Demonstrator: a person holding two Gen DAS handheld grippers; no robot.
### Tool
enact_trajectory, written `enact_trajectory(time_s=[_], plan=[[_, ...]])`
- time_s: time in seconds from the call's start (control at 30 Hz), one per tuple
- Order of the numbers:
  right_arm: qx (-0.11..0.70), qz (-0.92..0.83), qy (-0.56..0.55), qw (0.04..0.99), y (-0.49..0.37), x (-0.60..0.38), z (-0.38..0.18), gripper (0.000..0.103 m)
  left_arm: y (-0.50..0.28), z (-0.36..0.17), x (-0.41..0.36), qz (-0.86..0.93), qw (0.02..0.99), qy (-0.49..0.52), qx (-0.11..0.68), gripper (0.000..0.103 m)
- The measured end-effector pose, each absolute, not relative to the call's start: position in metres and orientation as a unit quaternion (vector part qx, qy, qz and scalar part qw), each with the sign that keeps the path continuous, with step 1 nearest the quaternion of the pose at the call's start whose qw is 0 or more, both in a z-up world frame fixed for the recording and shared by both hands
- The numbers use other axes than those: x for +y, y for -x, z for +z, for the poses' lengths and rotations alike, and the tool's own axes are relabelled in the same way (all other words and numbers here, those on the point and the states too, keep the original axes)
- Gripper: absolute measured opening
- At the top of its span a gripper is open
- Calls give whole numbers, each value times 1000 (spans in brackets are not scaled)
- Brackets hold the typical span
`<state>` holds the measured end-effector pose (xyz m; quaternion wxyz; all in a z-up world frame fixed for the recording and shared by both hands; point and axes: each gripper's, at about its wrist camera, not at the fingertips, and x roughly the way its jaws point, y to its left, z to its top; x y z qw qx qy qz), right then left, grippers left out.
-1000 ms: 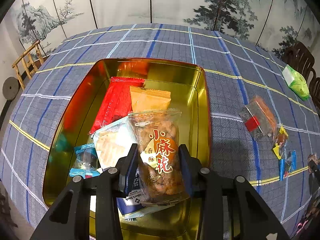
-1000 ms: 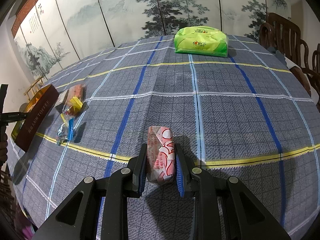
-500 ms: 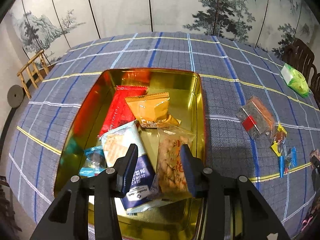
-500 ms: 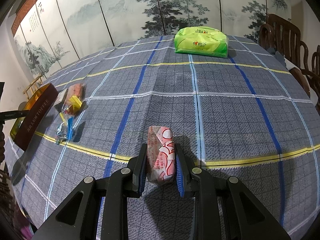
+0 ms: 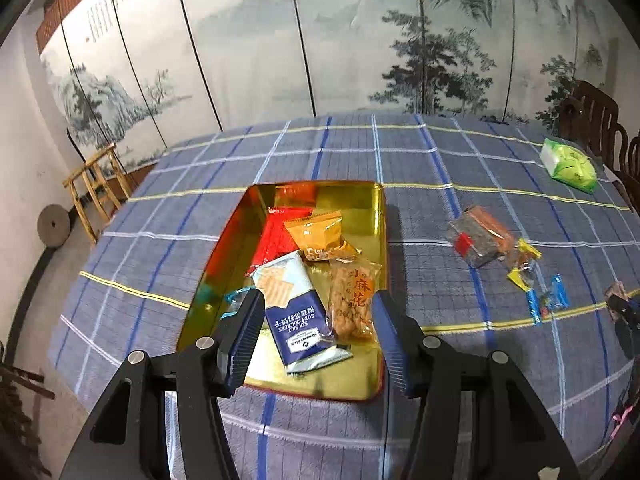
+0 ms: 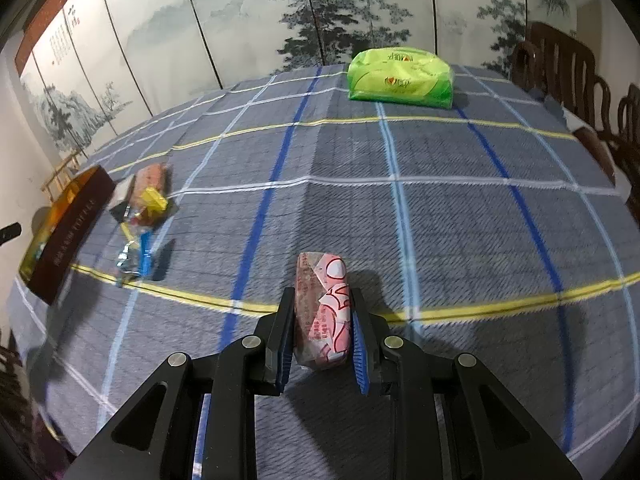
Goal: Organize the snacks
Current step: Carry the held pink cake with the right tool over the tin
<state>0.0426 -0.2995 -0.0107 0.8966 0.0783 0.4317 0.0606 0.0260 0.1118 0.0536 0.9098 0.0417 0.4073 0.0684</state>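
Left wrist view: your left gripper (image 5: 316,332) hangs spread wide and empty above the gold tin (image 5: 362,390), which holds five packets, among them one fried-dough twist bag (image 5: 354,300) and one soda cracker pack (image 5: 292,308). A second ago that twist bag sat between these fingers; now it lies in the tin. Your right gripper (image 6: 322,338) is clamped on one pink-wrapped snack (image 6: 322,312), as before, above the plaid tablecloth (image 6: 460,220), well apart from the tin (image 6: 68,232).
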Motion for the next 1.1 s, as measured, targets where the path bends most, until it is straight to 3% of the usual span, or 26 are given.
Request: enact_trajectory(time_s=[0.37, 0.47, 1.1], plan=[[437, 75, -107, 890, -26, -286, -6, 25, 9, 73, 97, 53, 920, -68, 381, 53], [435, 79, -114, 890, -22, -277, -2, 25, 14, 76, 97, 50, 923, -66, 377, 62], [426, 99, -106, 893, -7, -240, 22, 26, 37, 57, 114, 38, 913, -44, 403, 63]])
